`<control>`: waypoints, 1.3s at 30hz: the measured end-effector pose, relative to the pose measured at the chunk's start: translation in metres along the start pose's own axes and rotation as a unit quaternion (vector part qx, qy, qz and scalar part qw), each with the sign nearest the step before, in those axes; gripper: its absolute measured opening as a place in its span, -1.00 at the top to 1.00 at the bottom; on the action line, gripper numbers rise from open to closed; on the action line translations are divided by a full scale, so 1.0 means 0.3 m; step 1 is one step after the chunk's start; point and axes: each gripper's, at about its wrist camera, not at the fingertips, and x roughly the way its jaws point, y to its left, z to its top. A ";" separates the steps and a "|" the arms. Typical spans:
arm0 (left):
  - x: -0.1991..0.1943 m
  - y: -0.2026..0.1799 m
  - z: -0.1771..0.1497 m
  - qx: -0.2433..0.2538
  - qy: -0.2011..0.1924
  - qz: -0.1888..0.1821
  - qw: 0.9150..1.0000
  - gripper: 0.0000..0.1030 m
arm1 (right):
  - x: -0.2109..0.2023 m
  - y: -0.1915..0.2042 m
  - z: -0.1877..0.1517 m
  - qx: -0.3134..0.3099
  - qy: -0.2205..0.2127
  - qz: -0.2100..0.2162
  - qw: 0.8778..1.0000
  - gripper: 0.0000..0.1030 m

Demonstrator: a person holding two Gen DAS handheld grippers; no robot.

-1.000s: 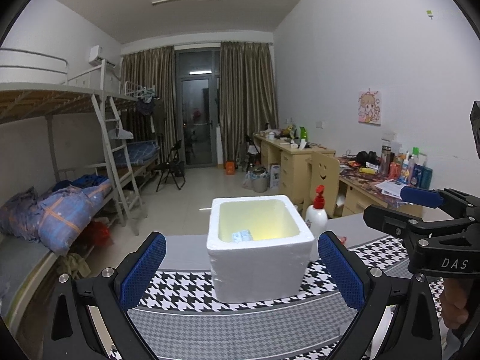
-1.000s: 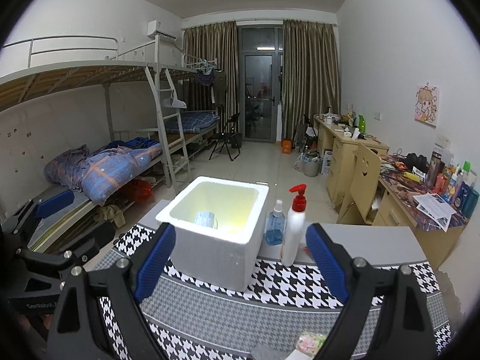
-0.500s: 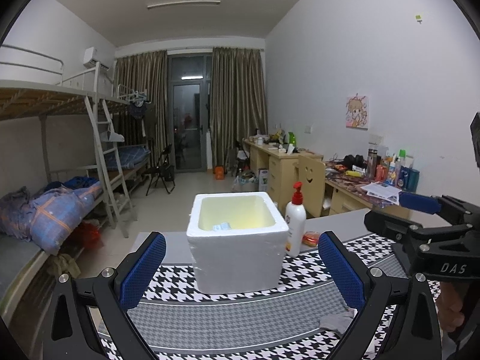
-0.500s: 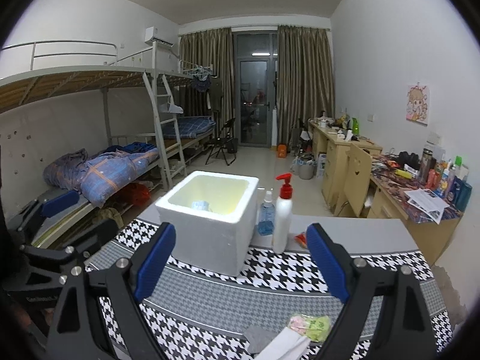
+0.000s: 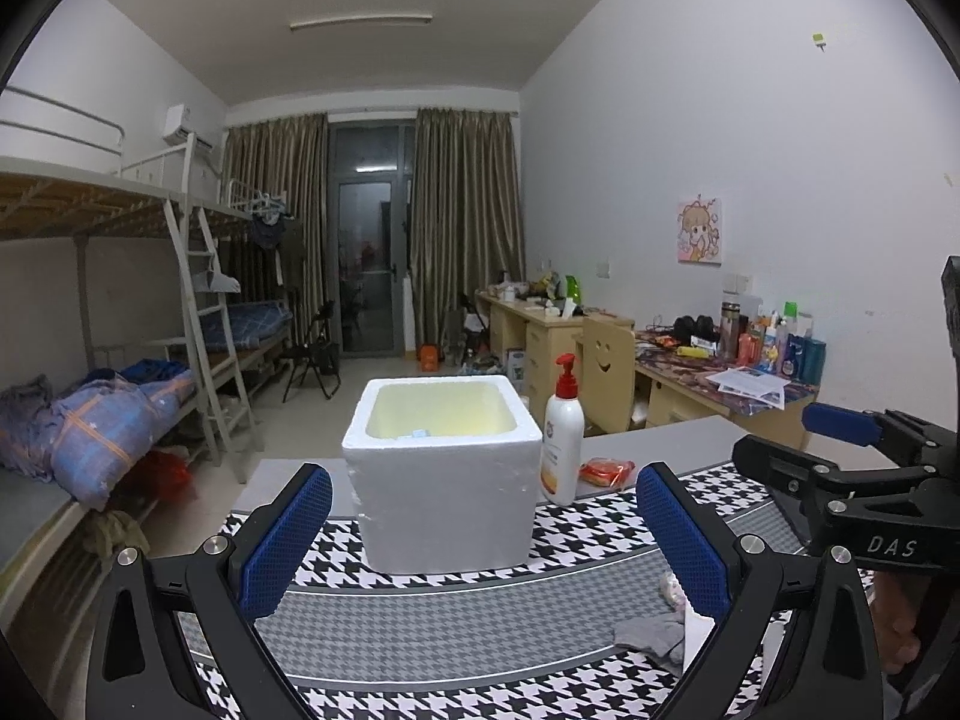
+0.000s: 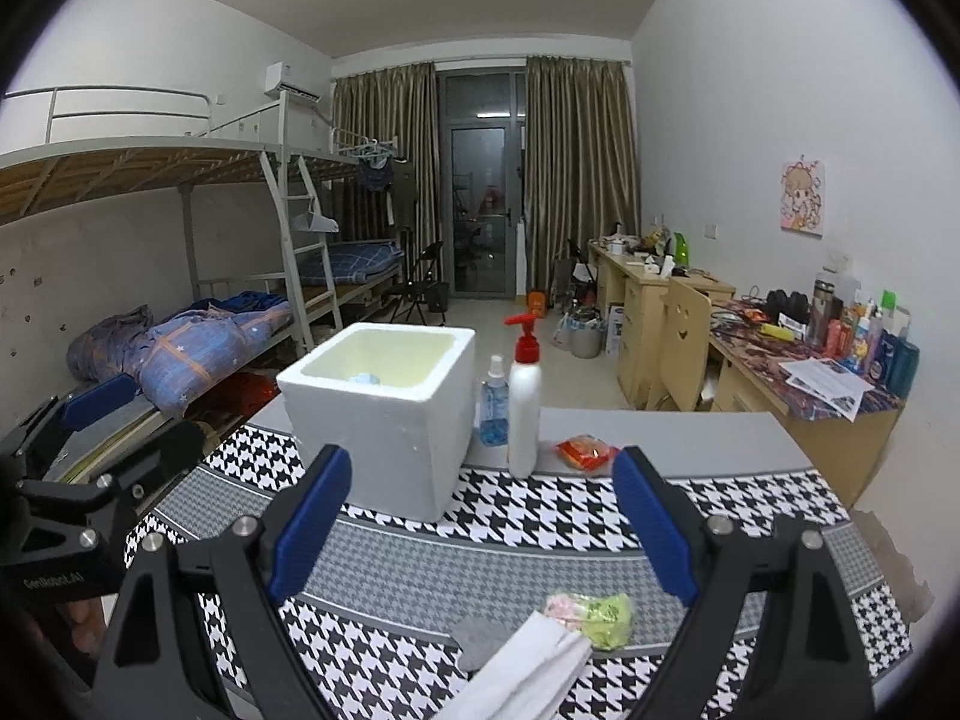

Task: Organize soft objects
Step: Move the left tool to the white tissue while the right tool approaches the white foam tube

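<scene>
Both grippers have pulled back from the foam box (image 6: pixel 384 414), so a grey cloth (image 6: pixel 483 636), white cloth (image 6: pixel 528 672) and pink-green bundle (image 6: pixel 594 609) now show well in front of it. Left gripper (image 5: pixel 480 534) and right gripper (image 6: pixel 480 522) hang with jaws spread, empty, before the box

The right gripper (image 6: pixel 480 522) has its blue fingers (image 6: pixel 309 519) spread wide, with nothing between them. Under it on the checked cloth (image 6: pixel 570 516) lie a white cloth (image 6: pixel 528 666), a grey cloth (image 6: pixel 483 636) and a pink and green soft thing (image 6: pixel 591 611), all close together. Farther back stands a white foam box (image 6: pixel 384 414) with something light blue (image 6: pixel 365 380) inside. A white pump bottle (image 6: pixel 524 399) stands just beside the box.
</scene>
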 end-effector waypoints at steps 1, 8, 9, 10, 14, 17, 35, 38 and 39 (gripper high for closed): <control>-0.001 -0.005 -0.007 0.001 -0.001 0.000 1.000 -0.98 | -0.004 -0.005 -0.006 0.002 -0.001 -0.001 1.000 -0.78; 0.003 -0.042 -0.055 0.004 0.008 -0.023 1.000 -0.98 | -0.039 -0.030 -0.058 0.009 -0.009 -0.017 1.000 -0.78; 0.004 -0.049 -0.064 0.006 0.008 -0.026 1.000 -0.98 | -0.043 -0.035 -0.068 0.013 -0.009 -0.018 1.000 -0.78; 0.004 -0.052 -0.069 0.005 0.008 -0.028 1.000 -0.98 | -0.043 -0.042 -0.075 0.014 -0.008 -0.020 1.000 -0.78; 0.011 -0.070 -0.100 0.005 0.011 -0.032 0.999 -0.98 | -0.047 -0.054 -0.100 0.017 -0.006 -0.033 0.999 -0.78; 0.014 -0.080 -0.117 0.007 0.009 -0.031 0.999 -0.98 | -0.048 -0.066 -0.117 0.023 -0.004 -0.038 0.999 -0.78; 0.062 -0.163 -0.209 0.014 0.036 -0.060 0.997 -0.98 | -0.044 -0.129 -0.228 0.046 0.023 -0.058 0.997 -0.78; 0.071 -0.168 -0.221 0.014 0.045 -0.069 0.996 -0.98 | -0.049 -0.144 -0.242 0.050 0.027 -0.068 0.996 -0.78; 0.075 -0.173 -0.226 0.014 0.050 -0.074 0.996 -0.98 | -0.051 -0.150 -0.248 0.053 0.029 -0.071 0.996 -0.78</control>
